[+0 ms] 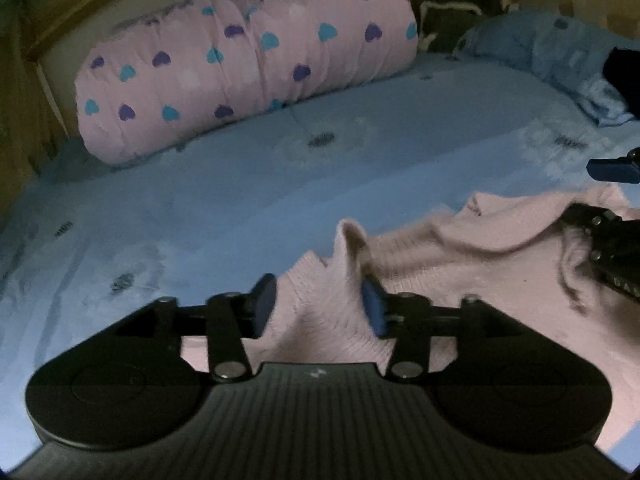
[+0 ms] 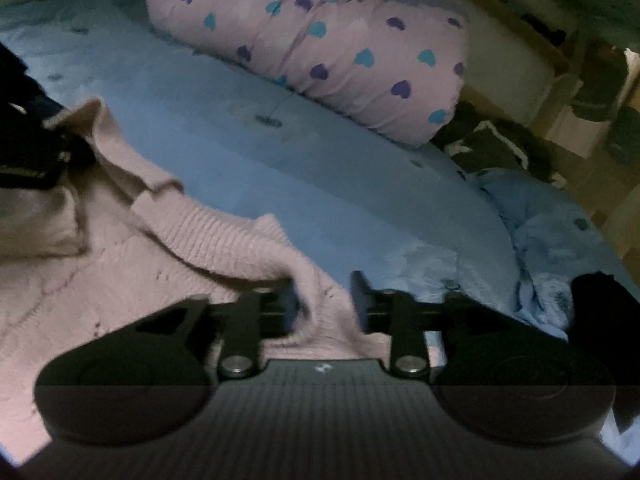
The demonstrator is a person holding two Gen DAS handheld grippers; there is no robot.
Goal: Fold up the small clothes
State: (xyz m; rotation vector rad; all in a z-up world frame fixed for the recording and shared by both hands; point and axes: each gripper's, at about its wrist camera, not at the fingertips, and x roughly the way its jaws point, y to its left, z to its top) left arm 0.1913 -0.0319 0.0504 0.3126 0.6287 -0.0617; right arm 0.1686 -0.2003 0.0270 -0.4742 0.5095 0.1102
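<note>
One pale pink ribbed knit sweater (image 1: 460, 280) lies rumpled on the near part of the blue patterned bedsheet (image 1: 208, 200), well apart from the single pink bolster pillow printed with teal and purple hearts (image 1: 248, 64) that rests along the bed's far edge.

The left wrist view shows the left gripper (image 1: 318, 304) with its two blue-padded fingers (image 1: 374, 308) spread apart; a raised fold of the sweater's edge stands between them, touching the right-hand pad (whether the left-hand pad touches the knit cannot be told). This view alone also catches part of the right gripper (image 1: 608, 240) at its right edge, lying over the sweater, with one blue pad above the sheet.

The right wrist view shows the right gripper (image 2: 324, 300) with its fingers likewise apart, a bunched ridge of the sweater (image 2: 120, 280) sitting in the gap without being pinched. Only here does a crumpled blue cover (image 2: 560, 240) appear at the bed's right edge, beside a dark fabric heap (image 2: 492, 148) (too dim to identify). The wooden bed frame (image 2: 560, 80) runs behind the pillow (image 2: 340, 52).
</note>
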